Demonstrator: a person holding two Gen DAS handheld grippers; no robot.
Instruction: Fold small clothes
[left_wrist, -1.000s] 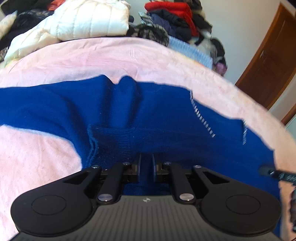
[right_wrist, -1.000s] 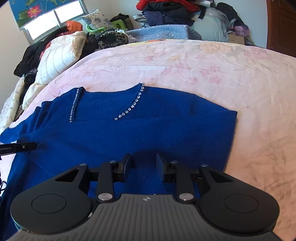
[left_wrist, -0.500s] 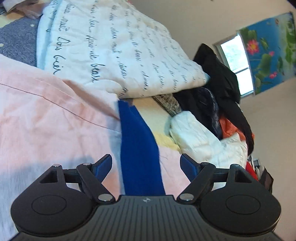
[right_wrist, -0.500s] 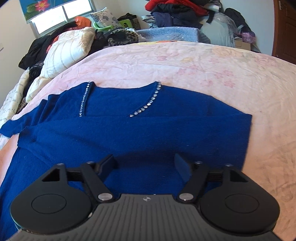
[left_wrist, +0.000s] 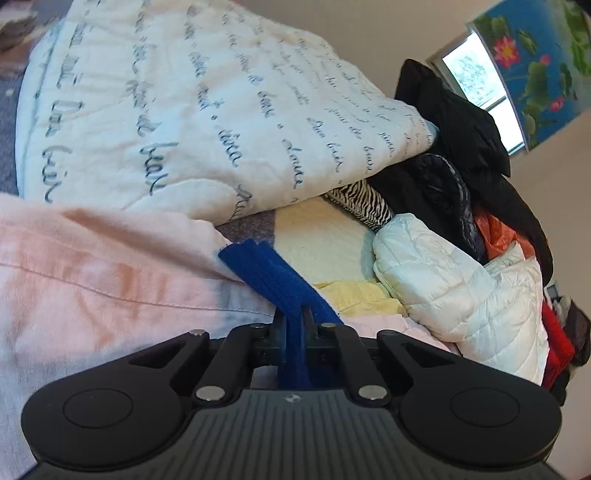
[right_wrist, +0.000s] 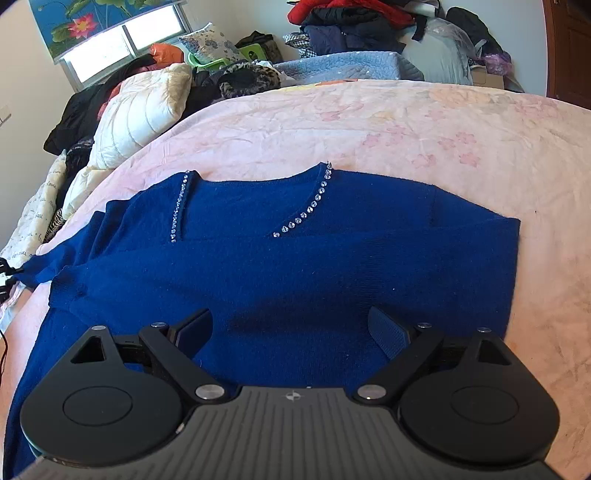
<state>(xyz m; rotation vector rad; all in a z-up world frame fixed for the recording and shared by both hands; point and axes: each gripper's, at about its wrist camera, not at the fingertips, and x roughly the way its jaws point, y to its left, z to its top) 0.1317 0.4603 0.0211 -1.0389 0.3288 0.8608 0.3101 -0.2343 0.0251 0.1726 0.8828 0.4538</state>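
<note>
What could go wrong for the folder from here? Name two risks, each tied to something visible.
1. The left gripper pinches only the narrow sleeve; pulling may stretch it or let it slip out.
2. The right gripper hangs open over the blue sweater, so nothing pins the body; it may drag across the pink sheet.

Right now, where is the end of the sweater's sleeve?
The left gripper grips the blue sleeve at the pink sheet's edge, below the lettered quilt.

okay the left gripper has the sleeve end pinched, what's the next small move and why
Probably lift the left gripper and carry the blue knit sweater's sleeve inward across the sweater's body: the jaws are shut on it, and it trails off the pink bedsheet.
</note>
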